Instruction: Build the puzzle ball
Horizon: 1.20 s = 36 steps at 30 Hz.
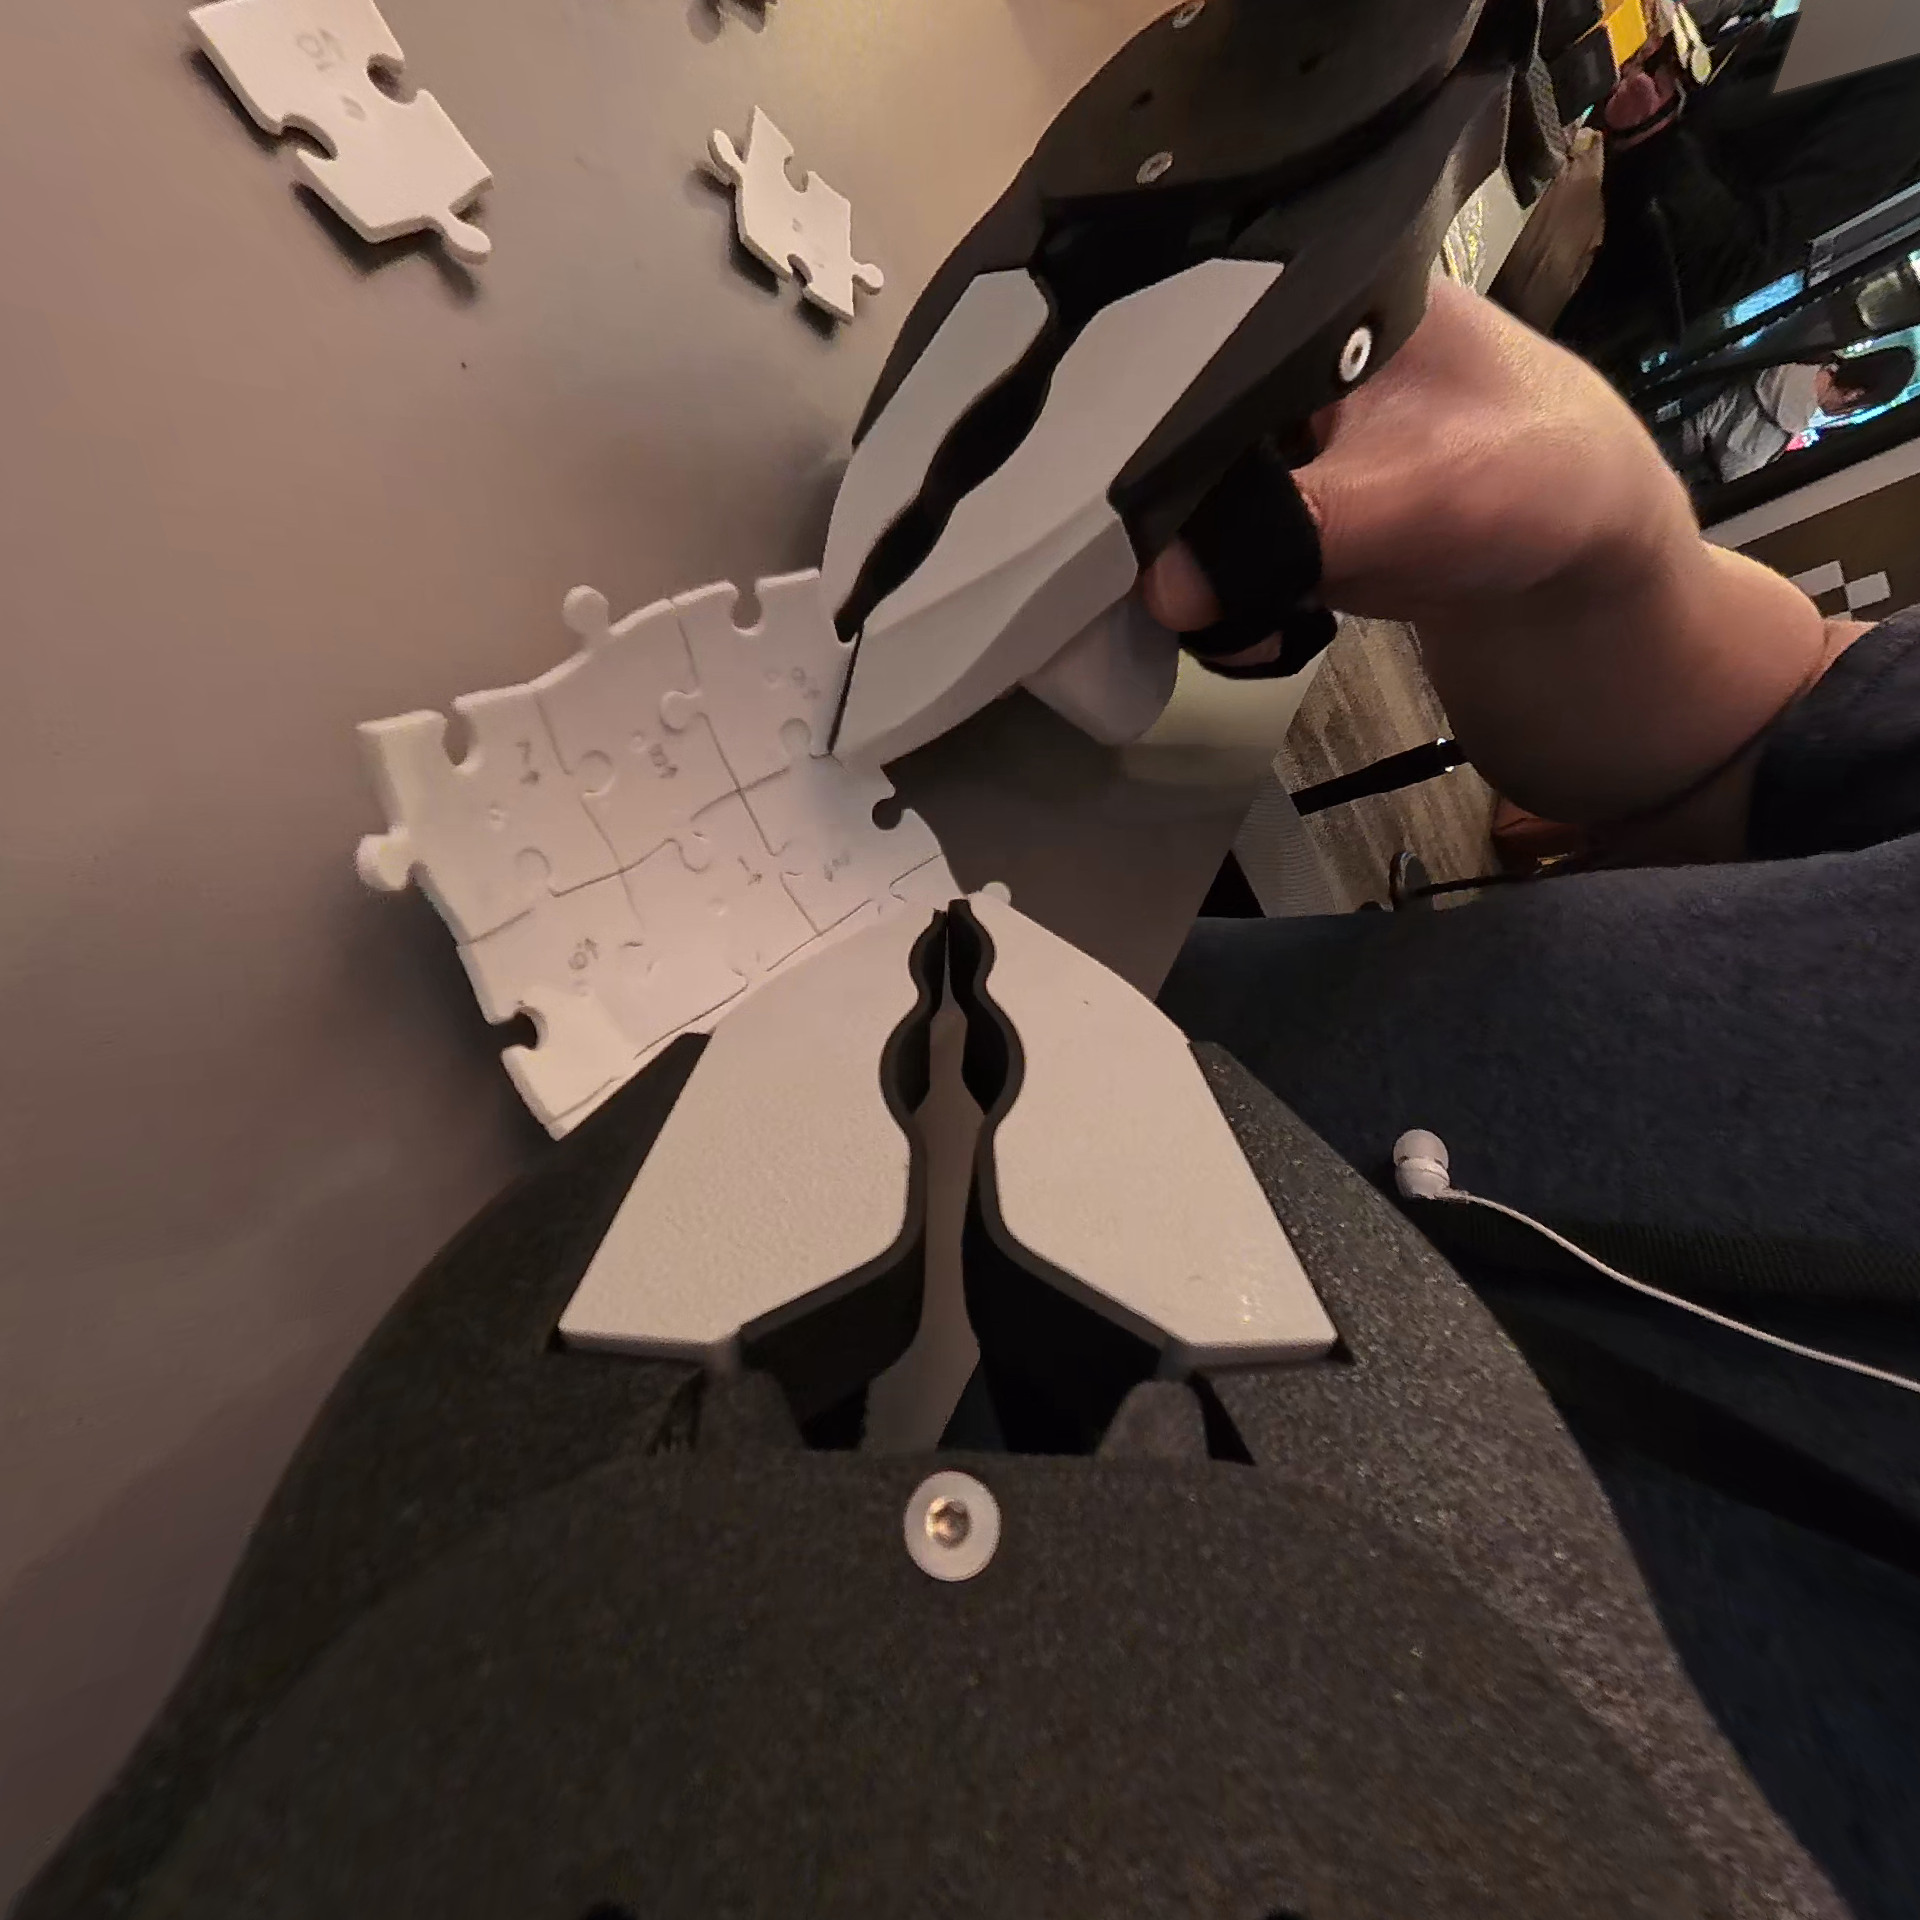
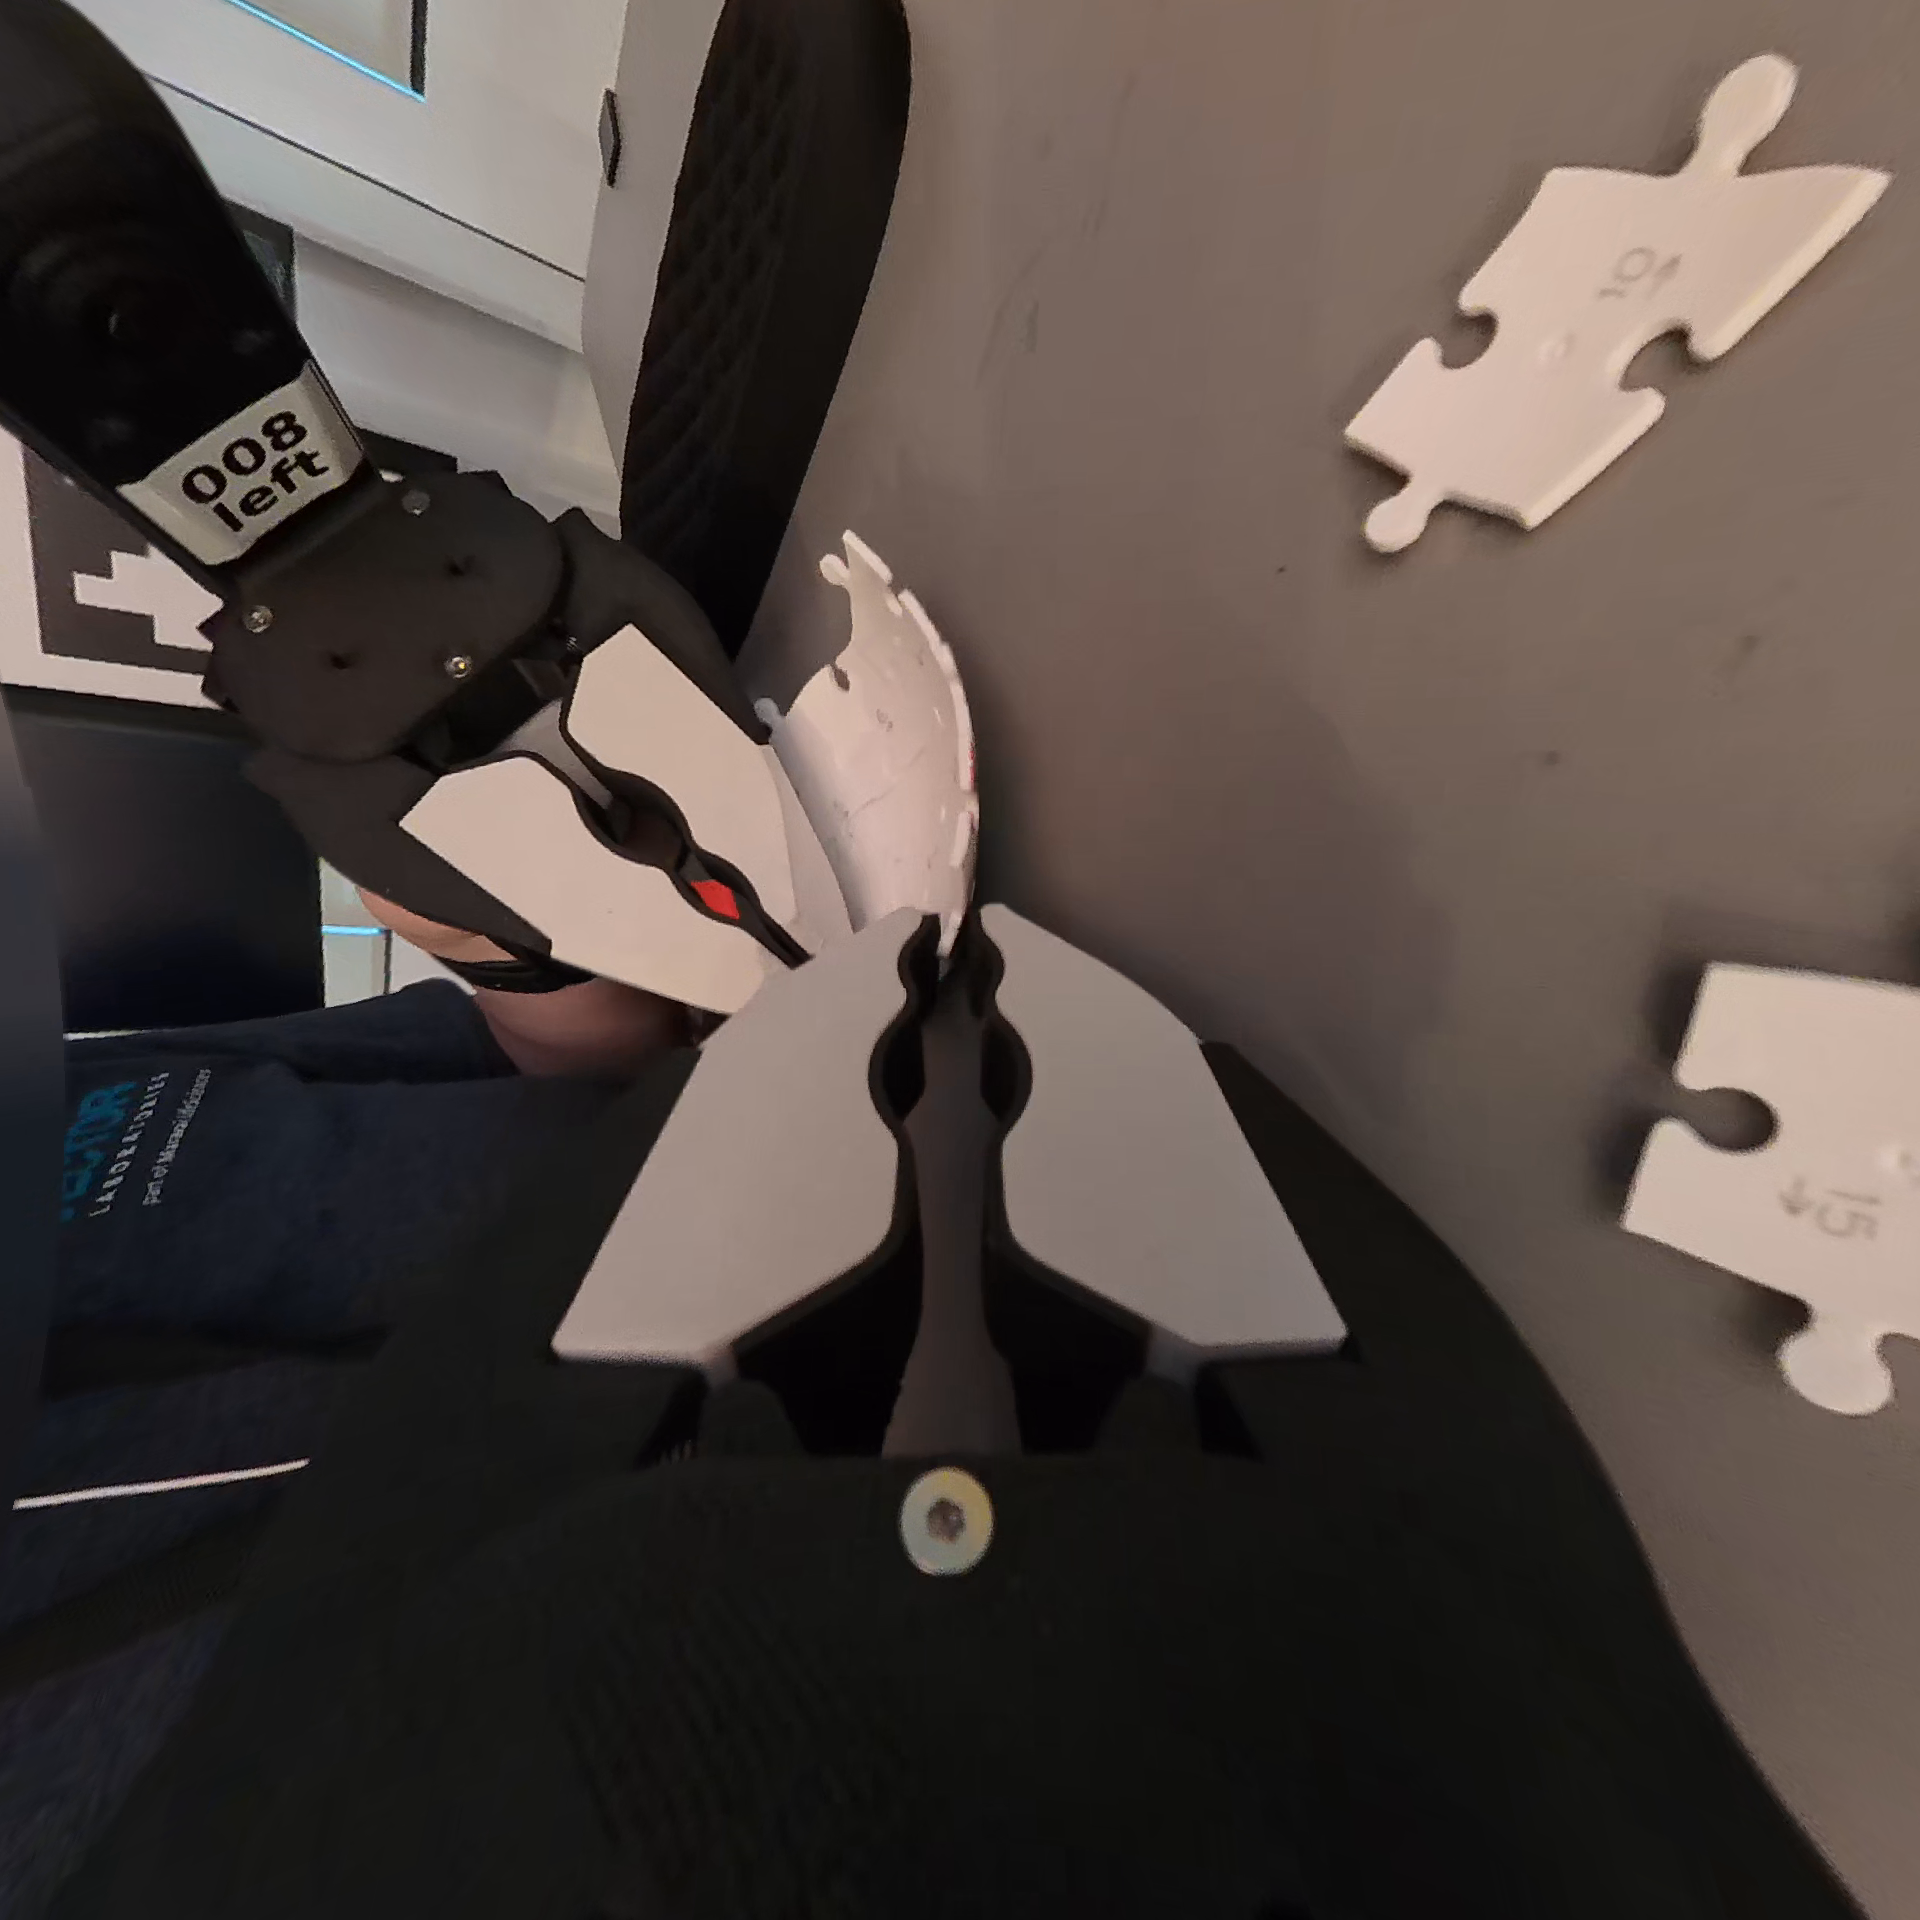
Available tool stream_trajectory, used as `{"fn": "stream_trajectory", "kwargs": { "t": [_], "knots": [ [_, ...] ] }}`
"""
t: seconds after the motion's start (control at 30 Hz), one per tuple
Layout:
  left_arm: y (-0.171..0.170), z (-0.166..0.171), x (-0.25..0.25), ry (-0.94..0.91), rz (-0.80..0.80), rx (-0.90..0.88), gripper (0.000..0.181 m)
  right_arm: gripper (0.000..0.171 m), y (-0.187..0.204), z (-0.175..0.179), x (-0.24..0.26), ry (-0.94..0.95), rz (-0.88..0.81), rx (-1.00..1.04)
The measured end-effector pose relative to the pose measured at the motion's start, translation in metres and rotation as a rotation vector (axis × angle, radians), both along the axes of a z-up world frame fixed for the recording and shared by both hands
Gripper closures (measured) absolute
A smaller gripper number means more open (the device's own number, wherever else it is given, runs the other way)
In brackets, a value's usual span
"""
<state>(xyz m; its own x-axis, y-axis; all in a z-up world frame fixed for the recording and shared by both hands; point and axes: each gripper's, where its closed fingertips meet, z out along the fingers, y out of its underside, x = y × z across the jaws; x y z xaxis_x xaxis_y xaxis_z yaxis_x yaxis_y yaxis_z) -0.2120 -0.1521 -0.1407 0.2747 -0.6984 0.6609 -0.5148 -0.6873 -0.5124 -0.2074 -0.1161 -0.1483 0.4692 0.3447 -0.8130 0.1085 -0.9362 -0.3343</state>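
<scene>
1. White, curved plastic puzzle section (image 1: 665, 852), several interlocked pieces forming part of the ball shell, is held up off the grey matte tabletop (image 1: 208, 623), between the two grippers.
2. Left gripper (image 1: 951, 914) has its jaws nearly together, pinching the near edge of the section; this appears to steady the shell.
3. Right gripper (image 1: 844, 686) meets the far right edge of the section with jaws drawn narrow, seemingly clamped on that rim, probably to press or align a joint. In its own view its tips (image 2: 951, 940) close on the shell's edge (image 2: 894, 790).
4. Loose flat white puzzle pieces (image 2: 1621, 312) (image 2: 1808, 1174) lie well apart on the tabletop, awaiting fitting.
5. Judgement: assembly is at an early stage; most of the sphere remains unbuilt. Two-point holding risks popping seams if squeezed unevenly.
</scene>
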Motion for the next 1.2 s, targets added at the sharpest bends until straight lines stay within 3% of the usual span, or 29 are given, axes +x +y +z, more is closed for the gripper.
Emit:
{"fn": "stream_trajectory", "kwargs": {
  "t": [0.67, 0.77, 1.2],
  "knots": [
    [-0.003, -0.002, 0.001, -0.005, -0.01, 0.001, 0.181, 0.167, 0.0, -0.001, 0.0, -0.008, 0.013, -0.005],
    [-0.003, -0.002, 0.0, -0.004, -0.009, 0.004, 0.181, 0.157, 0.005, 0.003, -0.002, 0.024, -0.013, -0.001],
    [-0.001, -0.002, 0.001, -0.004, -0.012, 0.007, 0.181, 0.166, 0.02, 0.001, -0.001, -0.02, -0.026, 0.048]
  ]
}}
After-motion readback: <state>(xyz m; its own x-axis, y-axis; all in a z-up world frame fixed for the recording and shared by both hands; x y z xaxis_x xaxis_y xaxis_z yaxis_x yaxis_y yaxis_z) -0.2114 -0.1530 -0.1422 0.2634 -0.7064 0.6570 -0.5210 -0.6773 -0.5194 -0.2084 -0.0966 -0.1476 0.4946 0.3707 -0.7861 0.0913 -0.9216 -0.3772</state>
